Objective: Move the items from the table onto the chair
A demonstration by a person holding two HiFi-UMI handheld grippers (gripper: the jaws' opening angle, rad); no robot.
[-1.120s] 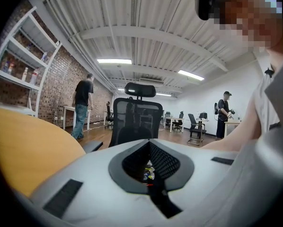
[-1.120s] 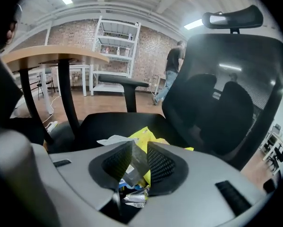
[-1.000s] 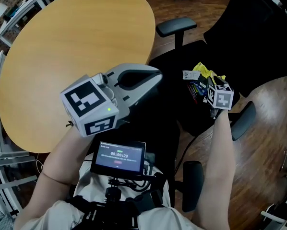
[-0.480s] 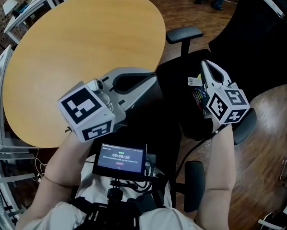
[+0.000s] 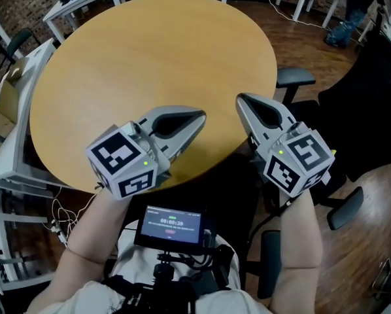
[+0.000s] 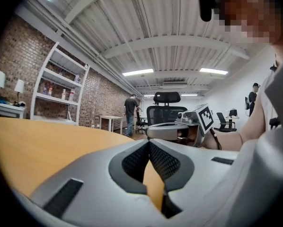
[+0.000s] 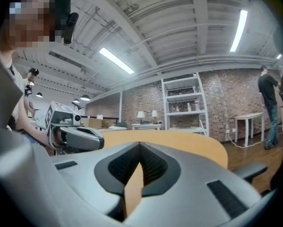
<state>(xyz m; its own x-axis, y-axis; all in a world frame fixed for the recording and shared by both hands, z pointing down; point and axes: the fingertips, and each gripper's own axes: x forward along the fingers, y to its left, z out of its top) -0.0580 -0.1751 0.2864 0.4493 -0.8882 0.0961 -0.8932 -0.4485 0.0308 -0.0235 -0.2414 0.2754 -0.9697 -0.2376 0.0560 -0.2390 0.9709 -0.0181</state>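
Both tongs are shut with nothing in them. In the left gripper view the left tongs [image 5: 195, 117] have their pads meeting at the tips with only bare wood visible behind. The right gripper view shows the same for the right tongs [image 5: 242, 101].

I hold both about level, side by side, over the near edge of the round tabletop [image 5: 150, 51], with their noses pointing out across it. I take this as a rest pose. There is nothing in front of them to reach for, so there is no reason to have the jaws apart.

The tabletop shows no items anywhere in the head view. The chair [image 5: 359, 110] stands just beside its right edge. Most of the seat is hidden behind the right tongs and its marker cube.

My judgement is that the items are off the tabletop and the move is finished or close to it. I cannot see them on the seat from here. I therefore cannot tell which way any of them points or how its long axis lies.
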